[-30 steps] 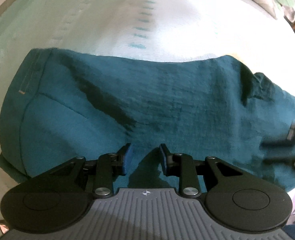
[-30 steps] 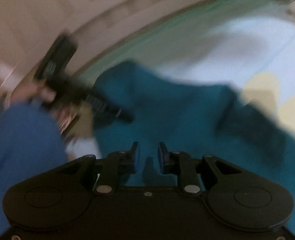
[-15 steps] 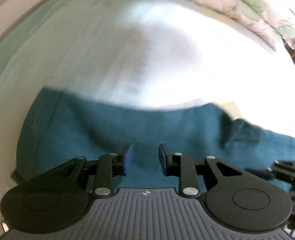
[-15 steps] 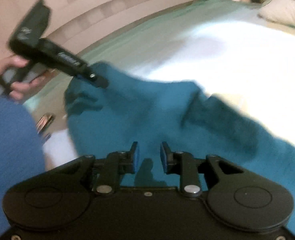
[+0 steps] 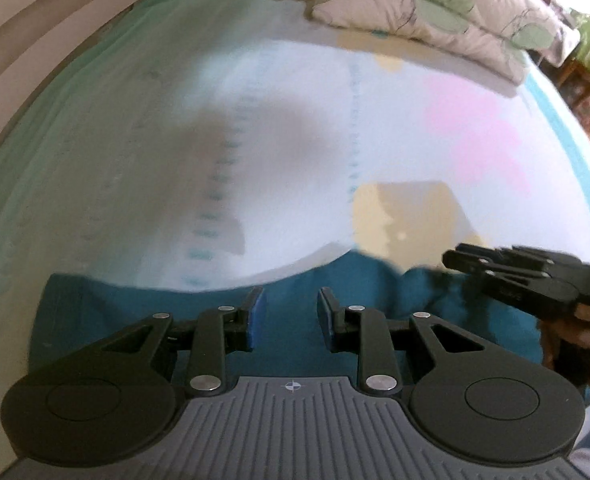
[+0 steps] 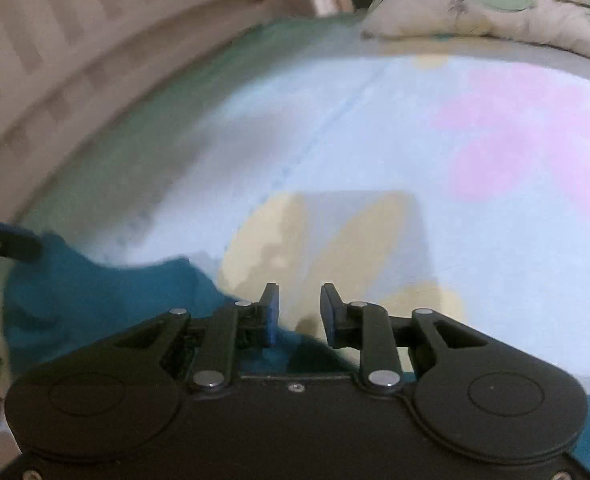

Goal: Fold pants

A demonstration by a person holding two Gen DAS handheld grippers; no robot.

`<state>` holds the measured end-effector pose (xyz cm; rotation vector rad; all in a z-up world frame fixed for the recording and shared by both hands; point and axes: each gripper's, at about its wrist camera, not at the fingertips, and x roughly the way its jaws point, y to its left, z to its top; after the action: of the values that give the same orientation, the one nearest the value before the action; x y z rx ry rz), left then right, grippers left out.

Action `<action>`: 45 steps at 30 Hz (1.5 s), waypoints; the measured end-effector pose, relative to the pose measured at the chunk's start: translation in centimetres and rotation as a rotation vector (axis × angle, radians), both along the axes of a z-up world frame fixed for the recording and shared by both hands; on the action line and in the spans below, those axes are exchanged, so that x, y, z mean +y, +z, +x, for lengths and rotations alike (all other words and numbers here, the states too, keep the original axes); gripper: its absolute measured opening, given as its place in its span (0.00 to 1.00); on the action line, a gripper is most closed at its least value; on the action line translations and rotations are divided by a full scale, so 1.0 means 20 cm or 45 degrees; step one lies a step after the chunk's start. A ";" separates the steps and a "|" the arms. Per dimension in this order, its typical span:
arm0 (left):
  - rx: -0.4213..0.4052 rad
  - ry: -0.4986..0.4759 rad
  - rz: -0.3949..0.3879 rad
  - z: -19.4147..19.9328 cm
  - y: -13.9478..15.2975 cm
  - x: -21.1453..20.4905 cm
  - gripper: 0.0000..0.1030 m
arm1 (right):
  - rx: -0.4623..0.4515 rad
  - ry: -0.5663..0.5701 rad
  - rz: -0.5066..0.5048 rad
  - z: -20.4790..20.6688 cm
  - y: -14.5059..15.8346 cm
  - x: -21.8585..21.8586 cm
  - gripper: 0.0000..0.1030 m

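Note:
The teal pants (image 5: 143,320) lie folded in a wide band across the near part of the bed sheet (image 5: 295,140). My left gripper (image 5: 291,312) hovers above their middle, open, with nothing between its blue pads. My right gripper (image 5: 461,258) shows at the right of the left wrist view over the pants' right end, held by a hand (image 5: 571,344). In the right wrist view the pants (image 6: 95,304) sit at the lower left. There my right gripper (image 6: 299,308) is open and empty above the cloth's edge. The left gripper's tip (image 6: 19,244) pokes in at the far left.
Leaf-print pillows (image 5: 415,4) (image 6: 475,12) lie at the head of the bed. The pale sheet has a yellow patch (image 5: 407,216) and a pink patch (image 6: 535,128). A slatted wooden frame (image 6: 55,60) runs along the left edge of the bed.
The left gripper has lifted off the pants and tilted up, so more bed and the pillows show. The right gripper has swung towards the bed's right side, its jaws slightly wider.

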<state>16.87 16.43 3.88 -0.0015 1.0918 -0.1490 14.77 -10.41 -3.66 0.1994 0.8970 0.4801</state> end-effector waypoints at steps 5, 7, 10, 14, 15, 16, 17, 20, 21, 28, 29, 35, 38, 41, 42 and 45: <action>-0.037 -0.037 -0.102 0.03 0.07 -0.22 0.27 | -0.028 -0.025 -0.031 -0.10 0.17 -0.31 0.43; -0.041 -0.070 -0.156 0.03 0.08 -0.33 0.27 | -0.020 -0.054 -0.046 -0.16 0.24 -0.46 0.52; -0.031 -0.124 -0.205 0.01 0.05 -0.51 0.27 | 0.003 -0.109 -0.093 -0.24 0.32 -0.68 0.52; 0.022 -0.192 -0.259 -0.04 -0.04 -0.74 0.27 | 0.076 -0.205 -0.137 -0.38 0.39 -0.95 0.54; 0.038 -0.205 -0.267 -0.06 -0.06 -0.78 0.27 | 0.098 -0.228 -0.153 -0.42 0.39 -1.02 0.55; 0.056 -0.218 -0.274 -0.07 -0.09 -0.83 0.27 | 0.119 -0.249 -0.176 -0.46 0.39 -1.08 0.56; 0.076 -0.233 -0.281 -0.09 -0.13 -0.87 0.27 | 0.141 -0.268 -0.198 -0.50 0.39 -1.14 0.56; 0.152 -0.274 -0.301 -0.14 -0.24 -1.00 0.27 | 0.225 -0.339 -0.229 -0.61 0.35 -1.32 0.56; 0.178 -0.287 -0.302 -0.16 -0.27 -1.04 0.27 | 0.250 -0.363 -0.232 -0.63 0.33 -1.36 0.56; 0.265 -0.335 -0.288 -0.25 -0.44 -1.24 0.27 | 0.363 -0.551 -0.245 -0.76 0.22 -1.70 0.56; 0.270 -0.340 -0.289 -0.25 -0.46 -1.26 0.27 | 0.377 -0.575 -0.238 -0.80 0.19 -1.75 0.56; 0.329 -0.394 -0.208 -0.35 -0.56 -1.33 0.27 | 0.432 -0.698 -0.141 -0.90 0.04 -1.92 0.56; 0.327 -0.407 -0.176 -0.38 -0.59 -1.32 0.26 | 0.417 -0.709 -0.094 -0.94 -0.02 -1.95 0.58; 0.327 -0.406 -0.172 -0.38 -0.59 -1.31 0.27 | 0.354 -0.704 0.021 -0.97 -0.03 -1.96 0.72; 0.329 -0.404 -0.170 -0.37 -0.59 -1.31 0.27 | 0.331 -0.697 0.065 -0.97 -0.04 -1.97 0.74; 0.323 -0.414 -0.153 -0.38 -0.60 -1.38 0.27 | 0.281 -0.654 0.151 -0.94 -0.08 -1.96 0.86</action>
<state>9.32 -11.08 -8.21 0.0504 1.3302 -0.5176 -3.95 -49.68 -5.28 0.5834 0.9905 0.0317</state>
